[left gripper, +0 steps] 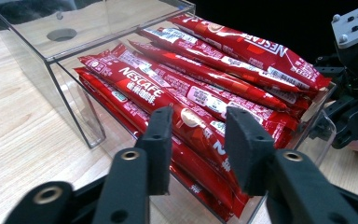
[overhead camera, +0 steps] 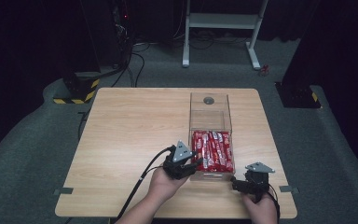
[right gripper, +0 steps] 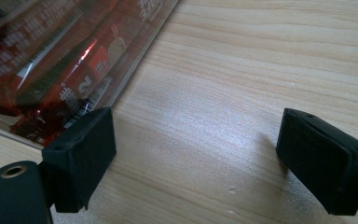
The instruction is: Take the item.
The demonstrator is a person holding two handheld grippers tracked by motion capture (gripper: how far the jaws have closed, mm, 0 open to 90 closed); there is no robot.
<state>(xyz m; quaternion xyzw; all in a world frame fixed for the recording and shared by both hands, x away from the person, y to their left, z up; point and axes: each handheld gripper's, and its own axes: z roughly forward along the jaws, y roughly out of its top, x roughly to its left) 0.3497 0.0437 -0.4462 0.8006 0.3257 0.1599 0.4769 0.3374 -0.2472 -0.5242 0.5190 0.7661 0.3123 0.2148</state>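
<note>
Left claw (left gripper: 198, 140) gaping over my red sachets (left gripper: 186, 88) in clear box (left gripper: 74, 100); right claw (right gripper: 193, 154) resting spread wide on worktop (right gripper: 242, 84).

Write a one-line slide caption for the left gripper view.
Left tool, jaws open, poised over red Nescafe sachets stacked in a clear acrylic box on a wooden table.

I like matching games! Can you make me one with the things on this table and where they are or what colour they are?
Things:
1. Nescafe sachets
2. clear plastic box
3. left tongs
4. right tongs

Descriptions:
A. open over bare wood
B. red
C. see-through
D. open, straddling a sachet

Pairs: 1-B, 2-C, 3-D, 4-A
</note>
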